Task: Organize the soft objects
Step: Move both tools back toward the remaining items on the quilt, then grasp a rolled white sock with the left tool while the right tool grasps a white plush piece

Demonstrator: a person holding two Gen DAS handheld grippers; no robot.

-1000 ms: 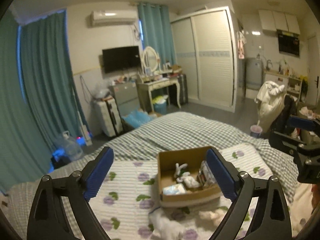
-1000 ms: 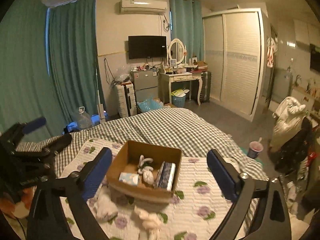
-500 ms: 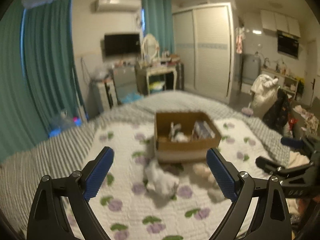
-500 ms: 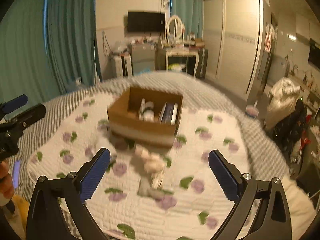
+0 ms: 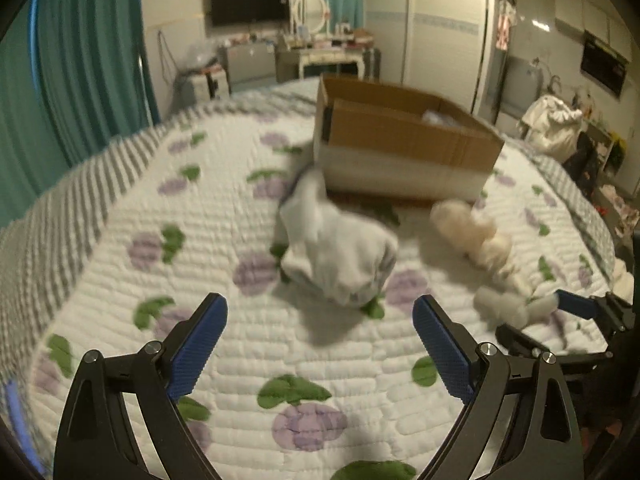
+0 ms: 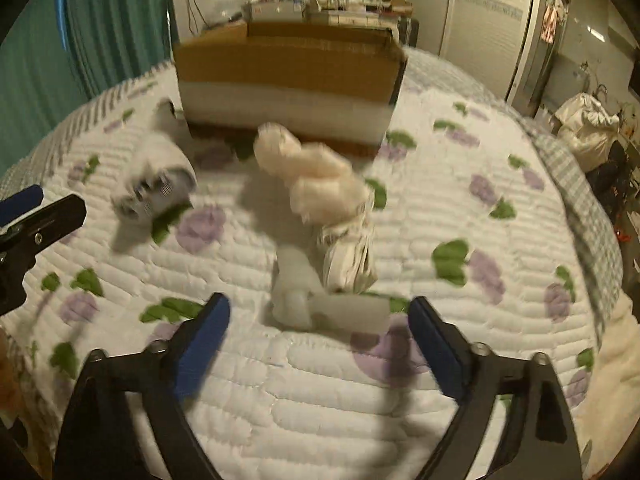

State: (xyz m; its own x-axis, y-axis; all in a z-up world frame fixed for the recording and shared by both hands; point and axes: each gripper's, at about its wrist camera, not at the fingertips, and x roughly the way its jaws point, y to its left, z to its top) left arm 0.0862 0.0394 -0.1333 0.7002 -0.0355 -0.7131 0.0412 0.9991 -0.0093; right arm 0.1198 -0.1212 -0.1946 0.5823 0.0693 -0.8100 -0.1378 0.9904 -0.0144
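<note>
A cardboard box [image 5: 404,140] stands on the quilted bed; it also shows in the right wrist view [image 6: 288,80]. A white-grey soft bundle [image 5: 340,252] lies in front of it, just ahead of my open, empty left gripper [image 5: 320,344]. The bundle shows at the left in the right wrist view [image 6: 156,184]. A cream plush toy [image 6: 320,176] lies beside a small white folded piece [image 6: 320,304], which sits just ahead of my open, empty right gripper [image 6: 320,336]. The plush also shows in the left wrist view [image 5: 472,232]. The right gripper's fingers [image 5: 576,308] reach in from the right there.
The quilt [image 5: 200,240] with purple and green print covers the bed. Teal curtains [image 5: 80,60] hang at the left. A dresser with mirror [image 5: 320,48] and a wardrobe [image 5: 440,28] stand behind. The left gripper's fingers [image 6: 36,216] show at the left edge.
Both grippers have dropped low and moved forward toward the bed. The box and soft items now look much closer. Both jaws stay open.
</note>
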